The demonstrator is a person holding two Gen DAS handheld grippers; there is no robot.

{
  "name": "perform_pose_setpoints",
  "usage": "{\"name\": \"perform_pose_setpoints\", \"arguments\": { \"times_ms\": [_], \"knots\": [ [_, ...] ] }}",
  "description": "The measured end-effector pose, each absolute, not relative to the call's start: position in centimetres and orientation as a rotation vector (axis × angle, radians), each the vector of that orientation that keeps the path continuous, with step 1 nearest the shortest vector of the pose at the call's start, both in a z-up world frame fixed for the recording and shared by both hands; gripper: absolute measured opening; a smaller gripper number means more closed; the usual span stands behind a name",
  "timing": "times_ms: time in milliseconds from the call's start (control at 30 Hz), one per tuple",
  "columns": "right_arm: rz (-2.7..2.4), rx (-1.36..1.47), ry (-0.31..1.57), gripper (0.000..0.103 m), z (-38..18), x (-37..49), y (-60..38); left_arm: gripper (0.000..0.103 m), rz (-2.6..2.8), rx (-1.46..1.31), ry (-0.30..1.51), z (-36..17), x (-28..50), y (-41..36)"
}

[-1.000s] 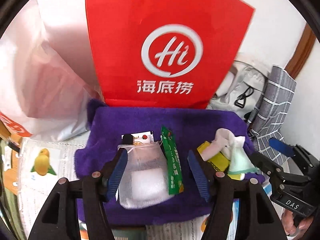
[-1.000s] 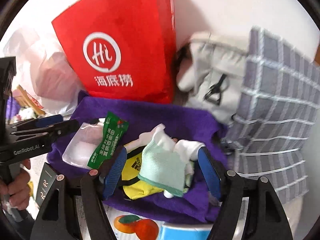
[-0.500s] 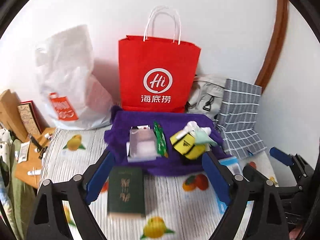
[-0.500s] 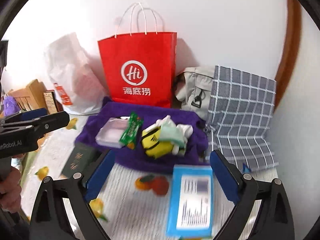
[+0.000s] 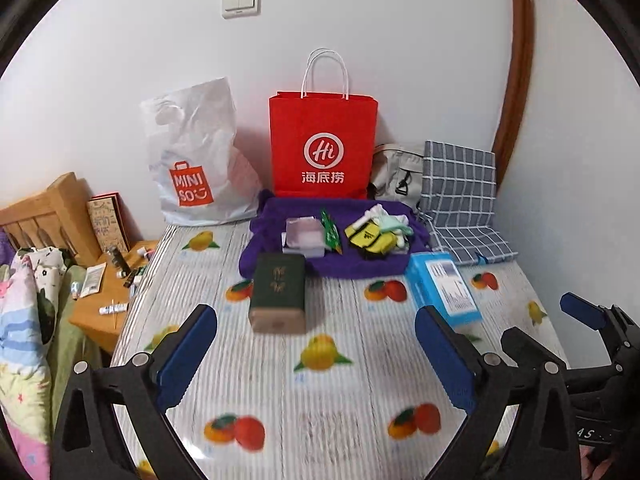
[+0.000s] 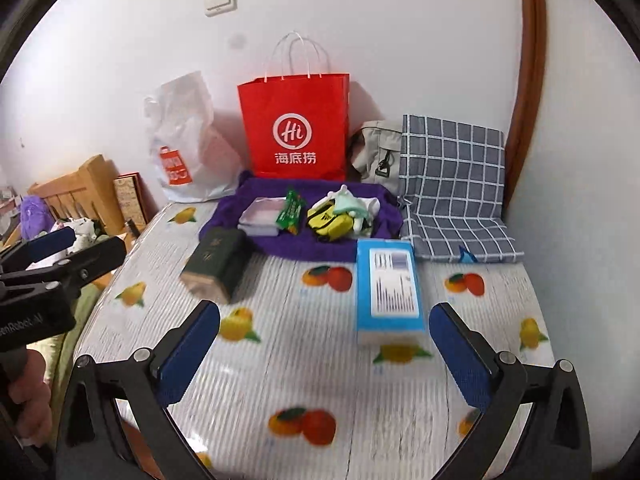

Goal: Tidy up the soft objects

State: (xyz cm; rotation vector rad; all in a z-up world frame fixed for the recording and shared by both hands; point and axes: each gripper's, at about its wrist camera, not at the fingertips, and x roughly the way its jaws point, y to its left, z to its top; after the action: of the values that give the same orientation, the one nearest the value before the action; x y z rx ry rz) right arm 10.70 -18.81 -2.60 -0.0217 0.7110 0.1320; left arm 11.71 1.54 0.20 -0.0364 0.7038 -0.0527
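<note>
Two grippers hang above a table (image 5: pixel 320 392) with a fruit-print cover. The left gripper (image 5: pixel 316 354) has its fingers spread wide, holding nothing. The right gripper (image 6: pixel 324 354) is the same: wide apart, empty.

At the far edge lies a purple towel (image 5: pixel 360 268). On it, left to right: a clear pouch (image 5: pixel 303 236), a green packet (image 5: pixel 330 230), and a heap of socks (image 5: pixel 378 232), yellow, white and mint.

Near the towel's left corner is a dark green box (image 5: pixel 279 292); near its right, a blue box (image 5: pixel 444 288). A red bag (image 5: pixel 323 148) stands against the wall behind.
</note>
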Motion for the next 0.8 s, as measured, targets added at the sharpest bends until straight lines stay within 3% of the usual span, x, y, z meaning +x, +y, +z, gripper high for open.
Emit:
{"name": "perform_pose_setpoints", "arguments": {
  "times_ms": [367, 800],
  "knots": [
    [0.087, -0.026, 0.637, 0.103, -1.0, 1.9, -19.4, 0.100, -0.057, -0.010, 0.641, 1.2, 3.8, 0.5],
    [0.089, 0.000, 0.599, 0.103, -0.3, -0.3, -19.7, 0.100, -0.027, -0.056, 0.604, 2.2, 1.5, 1.9]
  ]
}}
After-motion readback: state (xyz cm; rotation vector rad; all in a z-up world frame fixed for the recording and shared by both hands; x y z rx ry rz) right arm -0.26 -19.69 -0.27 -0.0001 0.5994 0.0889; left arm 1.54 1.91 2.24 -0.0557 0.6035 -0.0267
